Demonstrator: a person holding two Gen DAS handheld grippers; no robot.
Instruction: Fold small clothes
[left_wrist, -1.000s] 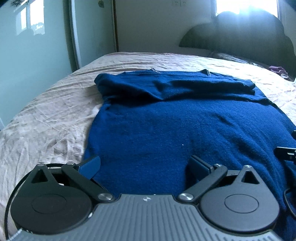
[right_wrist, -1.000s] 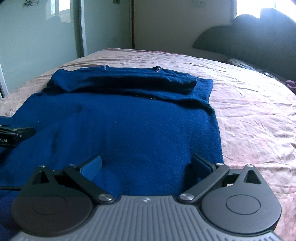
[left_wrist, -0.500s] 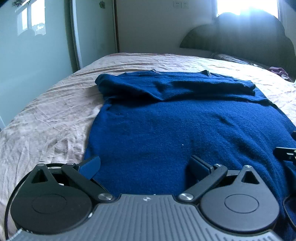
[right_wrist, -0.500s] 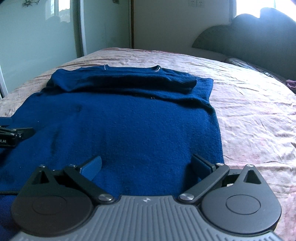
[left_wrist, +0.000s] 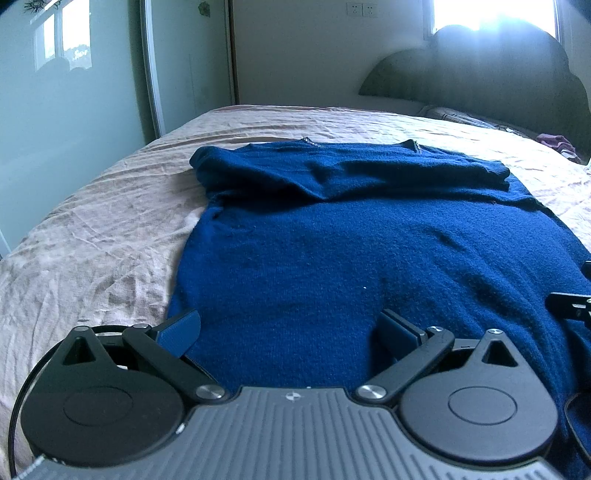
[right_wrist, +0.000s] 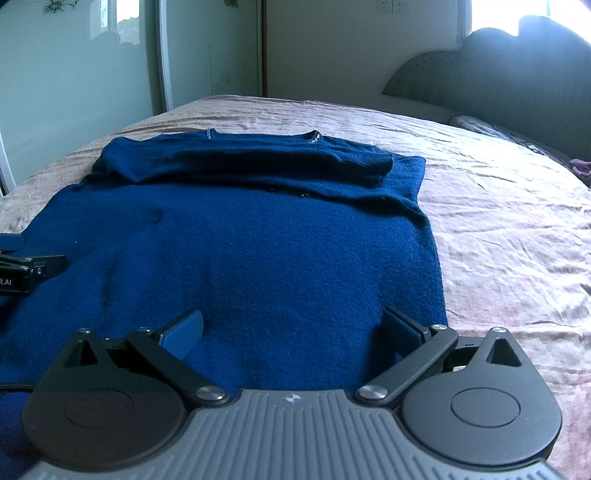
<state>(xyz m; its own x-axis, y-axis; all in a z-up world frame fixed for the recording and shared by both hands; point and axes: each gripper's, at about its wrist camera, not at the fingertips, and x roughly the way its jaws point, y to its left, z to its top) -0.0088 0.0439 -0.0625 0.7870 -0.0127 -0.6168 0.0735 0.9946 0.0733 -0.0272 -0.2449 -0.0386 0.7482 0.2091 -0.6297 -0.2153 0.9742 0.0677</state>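
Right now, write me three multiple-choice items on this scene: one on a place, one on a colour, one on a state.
1. Where does the sweater lie?
A. on the bed
B. on a chair
C. on the floor

2. What colour is the sweater?
A. red
B. dark blue
C. white

3. How are the left gripper and right gripper?
A. both shut
B. one shut
C. both open

Key: 1 A, it is spread on the pink sheet; 2 B, the knit is blue in both views; 3 C, each gripper's fingers stand wide apart over the hem end.
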